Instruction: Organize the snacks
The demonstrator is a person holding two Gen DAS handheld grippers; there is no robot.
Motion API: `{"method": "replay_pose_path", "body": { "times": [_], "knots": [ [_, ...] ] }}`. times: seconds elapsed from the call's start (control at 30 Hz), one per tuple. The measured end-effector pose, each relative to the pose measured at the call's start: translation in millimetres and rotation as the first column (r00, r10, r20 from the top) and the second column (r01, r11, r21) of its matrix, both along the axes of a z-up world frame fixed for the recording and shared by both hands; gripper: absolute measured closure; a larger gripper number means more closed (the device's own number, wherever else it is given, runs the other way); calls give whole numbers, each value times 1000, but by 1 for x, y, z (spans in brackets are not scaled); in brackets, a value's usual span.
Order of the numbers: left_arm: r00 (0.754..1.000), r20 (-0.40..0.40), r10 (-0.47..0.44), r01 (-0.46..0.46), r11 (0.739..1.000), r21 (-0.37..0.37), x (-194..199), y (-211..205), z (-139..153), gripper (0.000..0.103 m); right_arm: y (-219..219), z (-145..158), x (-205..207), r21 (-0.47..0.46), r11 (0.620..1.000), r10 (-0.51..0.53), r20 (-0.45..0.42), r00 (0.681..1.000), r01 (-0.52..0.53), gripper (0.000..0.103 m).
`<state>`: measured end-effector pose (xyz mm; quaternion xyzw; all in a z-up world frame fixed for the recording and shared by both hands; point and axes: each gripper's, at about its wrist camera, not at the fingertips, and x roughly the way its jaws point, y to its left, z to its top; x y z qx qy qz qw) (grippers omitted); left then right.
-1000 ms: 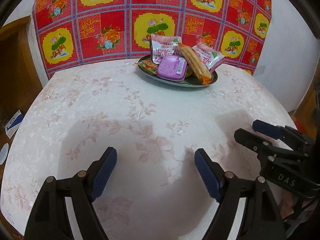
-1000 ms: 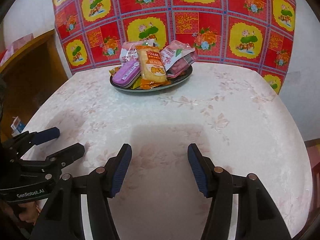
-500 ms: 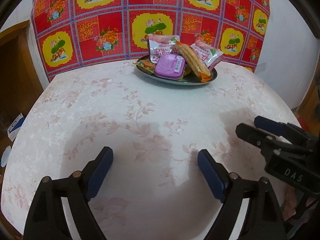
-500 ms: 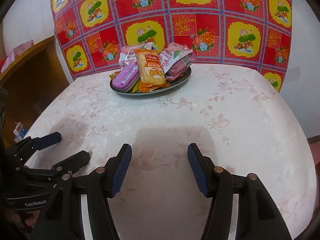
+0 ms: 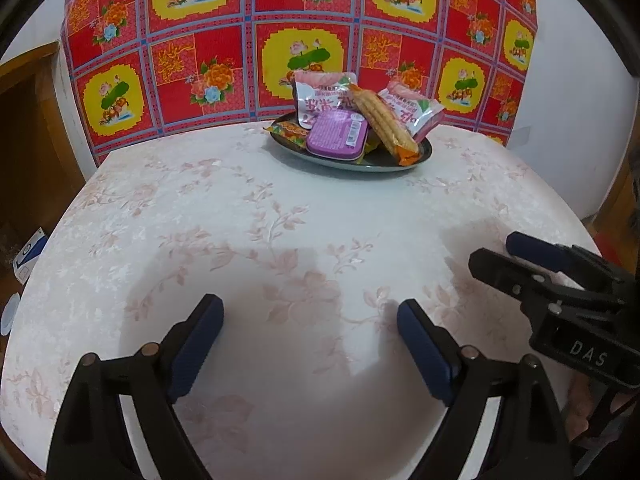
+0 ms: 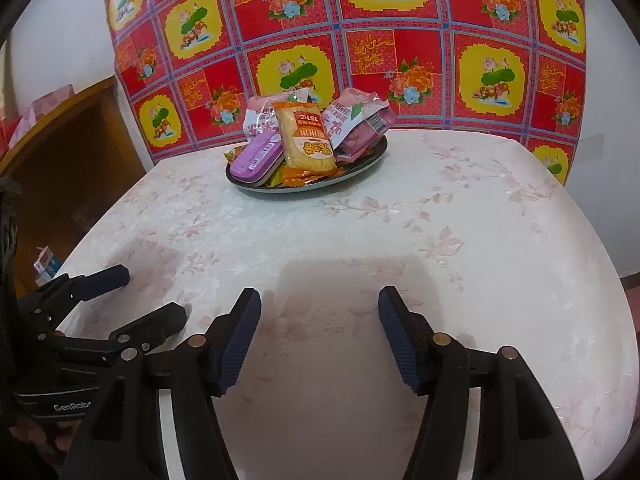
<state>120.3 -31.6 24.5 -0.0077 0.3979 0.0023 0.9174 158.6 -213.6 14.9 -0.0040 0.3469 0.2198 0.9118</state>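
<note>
Sitting well beyond hand-held gripper [image 6: 319, 336]: snacks [image 6: 306, 142].

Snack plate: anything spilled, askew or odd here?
Nothing spilled. The snacks are heaped loosely on the plate, the yellow cracker pack lying slantwise on top of the purple tin. Both tongs are open and empty.

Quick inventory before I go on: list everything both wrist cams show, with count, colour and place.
plate: 1, dark, far side of table
purple tin: 1, purple, front left on plate
yellow cracker pack: 1, yellow-orange, leaning across the pile
pink snack bags: at least 2, pink-white, back of plate
orange wrapper: 1, orange, plate's left edge, partly buried
table: 1, pale floral cloth
backdrop cloth: 1, red-yellow floral, behind table
wooden cabinet: 1, brown, left of table
left gripper: 1, black with blue pads, open, empty
right gripper: 1, same, open, empty
</note>
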Motion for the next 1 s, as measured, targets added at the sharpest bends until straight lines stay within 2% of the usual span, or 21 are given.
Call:
{"method": "replay_pose_path", "body": {
  "times": [0.33,0.47,0.63,0.8,1.0],
  "knots": [
    [1000,-5,-8,8,1000,-1,1,-1,0,10,2,0,0,-10,1000,-6,4,1000,6,40],
    [1000,-4,-10,10,1000,1,0,-1,-1,10,5,0,-1,-42,999,-3,10,1000,4,38],
    [1000,-6,-9,9,1000,6,1,-2,-1,10,0,-1,2,-6,1000,5,-1,1000,-5,38],
    [1000,-6,-10,10,1000,6,1,-1,-1,10,4,0,1,-27,1000,11,1,1000,-11,38],
    [1000,-6,-11,11,1000,6,1,-1,-1,9,1,0,1,7,1000,13,-7,1000,-13,38]
  ]
}}
